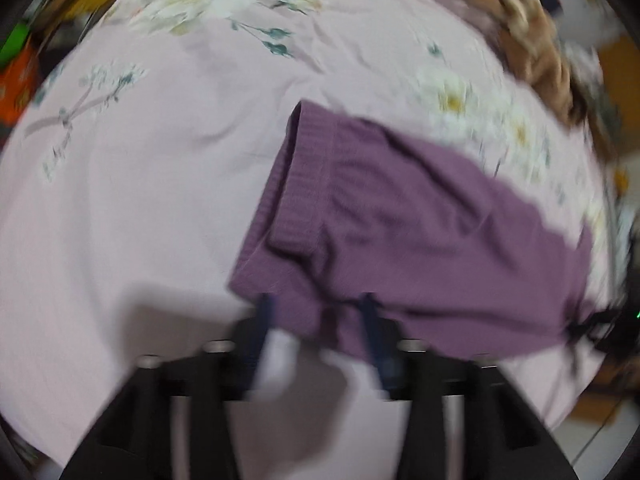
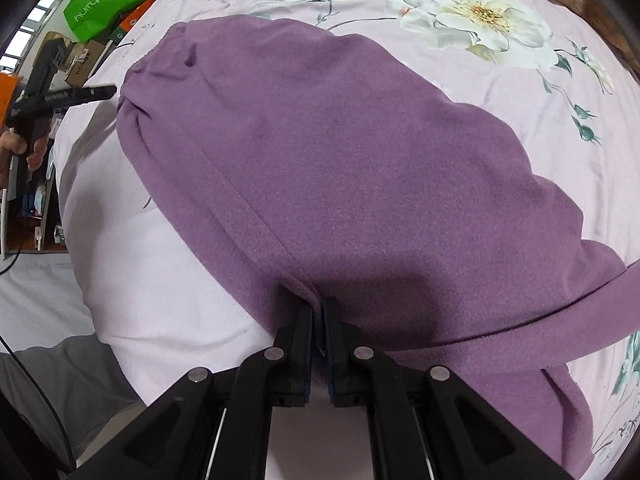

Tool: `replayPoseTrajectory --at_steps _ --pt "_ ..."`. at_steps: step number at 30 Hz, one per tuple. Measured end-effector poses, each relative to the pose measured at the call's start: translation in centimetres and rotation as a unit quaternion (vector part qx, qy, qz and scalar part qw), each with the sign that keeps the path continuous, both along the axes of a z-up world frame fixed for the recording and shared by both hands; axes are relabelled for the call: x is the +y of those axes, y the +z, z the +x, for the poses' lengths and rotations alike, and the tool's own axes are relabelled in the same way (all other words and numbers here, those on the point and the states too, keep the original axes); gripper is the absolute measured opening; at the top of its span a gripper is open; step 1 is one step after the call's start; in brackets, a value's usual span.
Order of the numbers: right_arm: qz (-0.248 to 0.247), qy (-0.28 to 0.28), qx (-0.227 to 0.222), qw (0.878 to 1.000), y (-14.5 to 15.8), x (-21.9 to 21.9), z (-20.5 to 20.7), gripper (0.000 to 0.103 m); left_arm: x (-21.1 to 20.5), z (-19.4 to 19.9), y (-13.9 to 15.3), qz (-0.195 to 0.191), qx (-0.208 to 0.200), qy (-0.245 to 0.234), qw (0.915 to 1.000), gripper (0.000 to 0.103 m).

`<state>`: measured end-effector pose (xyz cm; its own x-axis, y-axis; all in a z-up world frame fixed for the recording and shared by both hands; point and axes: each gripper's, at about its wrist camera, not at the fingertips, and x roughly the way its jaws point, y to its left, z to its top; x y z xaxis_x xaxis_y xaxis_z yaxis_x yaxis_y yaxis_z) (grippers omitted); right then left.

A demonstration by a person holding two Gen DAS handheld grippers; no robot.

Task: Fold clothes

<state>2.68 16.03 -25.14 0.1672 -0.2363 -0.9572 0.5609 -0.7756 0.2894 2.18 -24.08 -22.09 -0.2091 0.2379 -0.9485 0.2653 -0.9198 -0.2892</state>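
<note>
A purple garment (image 2: 340, 184) of soft, fleece-like cloth lies spread on a bed covered by a pale pink floral bedsheet (image 2: 460, 20). From the right wrist camera, the right gripper (image 2: 319, 312) sits at the near edge of the garment, its jaws nearly closed and pinching a fold of the purple cloth between them. A long band of the same cloth runs away from that pinched spot toward the right of the view.

From the left wrist camera, which is blurred, the left gripper (image 1: 316, 304) hovers at the garment's near edge, close to its ribbed hem (image 1: 296, 184). Its jaws stand apart, and they appear to hold nothing, though the edge of the cloth lies just at their tips. A heap of brown and cream fabric (image 1: 532, 40) sits beyond the garment, toward the far side of the bed.

By my reading, the folding is at an early to middle stage: the garment looks laid out and perhaps doubled over once, but it remains rumpled and wide. Further folds and smoothing seem to be left.
</note>
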Motion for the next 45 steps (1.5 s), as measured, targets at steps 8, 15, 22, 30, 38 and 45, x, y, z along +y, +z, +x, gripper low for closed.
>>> replayPoseTrajectory --at_steps 8,15,22,30,38,45 --pt "-0.005 -0.021 -0.004 1.000 -0.1 0.8 0.3 0.007 0.0 -1.8 -3.1 0.087 -0.019 0.087 0.9923 0.070" --pt "0.001 -0.032 0.001 0.999 -0.1 1.3 0.6 0.003 -0.7 -2.6 -4.1 0.128 -0.021 0.141 0.9816 0.010" --pt "-0.006 -0.024 0.051 0.998 3.8 1.5 1.9 0.003 -1.2 -1.7 -0.9 0.118 0.012 0.121 0.9855 0.007" --pt "0.013 -0.007 0.020 1.000 0.8 1.0 3.6 0.007 -2.2 -0.5 -4.9 0.112 -0.041 0.105 0.9873 0.015" --pt "-0.023 -0.041 0.012 0.999 4.0 2.4 1.3 0.015 -3.7 0.5 -0.7 0.055 -0.025 0.097 0.9934 0.030" --pt "-0.075 -0.072 0.024 0.994 6.0 -0.7 -1.7 0.015 -1.3 -1.2 1.6 0.030 -0.003 0.051 0.9983 0.030"
